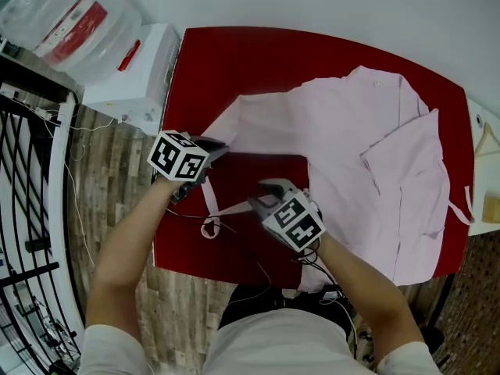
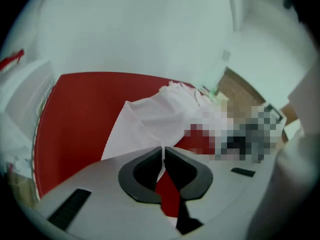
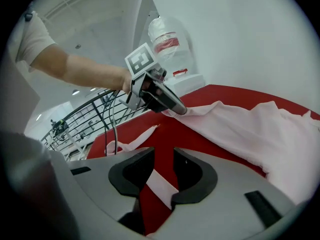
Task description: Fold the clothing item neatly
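Noting left gripper clamped on the pale pink fabric garment: jaws pressed nearly together, only a thin fold of the cloth's edge between the pads, the cloth fanning out ahead of the tips. Cross-checked in the right gripper view: tip biting the garment at its pointed left corner.

Rest of garment spread flat over the red tabletop, ahead of and to the right of both grippers, reaching the near edge of the table on the right side.

Right gripper with jaws standing moderately apart, pads pressing on nothing. Thin pink tie strap lying on the red surface under the gap between those jaws; contact with the pads not visible. Strap running leftward from the right gripper to a small loop on the table, nearer the person than the left gripper.

Right gripper just beside the left one, set slightly nearer the person, both pointing away and down toward the table.

Beyond and left of the left gripper: white box-shaped appliance, clear plastic water bottle behind it. Farther left, black metal railing over grey wood-plank floor.
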A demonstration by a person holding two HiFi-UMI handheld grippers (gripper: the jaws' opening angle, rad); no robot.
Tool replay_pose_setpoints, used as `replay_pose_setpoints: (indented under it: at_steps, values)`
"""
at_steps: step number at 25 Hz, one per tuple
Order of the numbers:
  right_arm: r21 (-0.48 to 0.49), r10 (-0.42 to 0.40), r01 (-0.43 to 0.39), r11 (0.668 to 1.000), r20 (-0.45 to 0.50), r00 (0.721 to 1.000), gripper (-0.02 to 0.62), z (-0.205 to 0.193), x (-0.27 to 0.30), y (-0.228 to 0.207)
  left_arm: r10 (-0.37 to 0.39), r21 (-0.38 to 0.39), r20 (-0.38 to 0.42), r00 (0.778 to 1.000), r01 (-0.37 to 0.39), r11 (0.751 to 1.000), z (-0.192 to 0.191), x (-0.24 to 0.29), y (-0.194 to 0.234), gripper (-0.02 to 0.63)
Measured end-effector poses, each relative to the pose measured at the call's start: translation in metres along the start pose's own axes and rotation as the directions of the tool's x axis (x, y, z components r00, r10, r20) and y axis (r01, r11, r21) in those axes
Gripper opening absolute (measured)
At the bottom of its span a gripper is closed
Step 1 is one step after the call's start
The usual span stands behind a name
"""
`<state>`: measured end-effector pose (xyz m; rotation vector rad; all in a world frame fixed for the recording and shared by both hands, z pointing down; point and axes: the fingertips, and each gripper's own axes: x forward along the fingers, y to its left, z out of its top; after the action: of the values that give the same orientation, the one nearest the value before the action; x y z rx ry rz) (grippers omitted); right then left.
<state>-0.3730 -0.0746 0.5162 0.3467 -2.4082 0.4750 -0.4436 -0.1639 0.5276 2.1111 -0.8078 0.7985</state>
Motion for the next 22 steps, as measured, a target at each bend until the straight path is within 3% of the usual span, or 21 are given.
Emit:
replay_pose_setpoints:
  at_steps: [3, 7, 9, 12, 17, 22]
  values:
    - [-0.001, 0.008, -0.008, 1.000, 0.038, 0.999, 0.123, 0.016, 0.013, 0.005, -0.114, -0.201, 0.144, 0.983, 0.142, 0.969, 0.020, -0.010, -0.008, 0.023]
    - [0.012, -0.001, 0.000, 1.000, 0.103, 0.995, 0.124, 0.038, 0.032, 0.007, -0.197, -0.365, 0.345, 0.918, 0.324, 0.873, 0.047, -0.027, -0.015, 0.023]
    - [0.019, -0.009, 0.006, 1.000, 0.127, 0.992, 0.124, 0.044, 0.038, 0.005, -0.206, -0.399, 0.411, 0.888, 0.378, 0.835, 0.055, -0.031, -0.018, 0.023]
    - [0.065, -0.014, 0.002, 0.998, 0.171, 0.985, 0.124, 0.053, 0.045, 0.001, -0.215, -0.417, 0.469, 0.857, 0.430, 0.801, 0.062, -0.032, -0.023, 0.023]
    - [0.094, -0.048, 0.031, 0.995, 0.186, 0.981, 0.133, 0.058, 0.058, -0.005, -0.208, -0.498, 0.507, 0.836, 0.482, 0.721, 0.066, -0.033, -0.033, 0.023]
    - [0.117, -0.102, 0.077, 0.990, 0.224, 0.969, 0.155, 0.066, 0.062, -0.009, -0.239, -0.478, 0.553, 0.798, 0.538, 0.694, 0.082, -0.037, -0.046, 0.023]
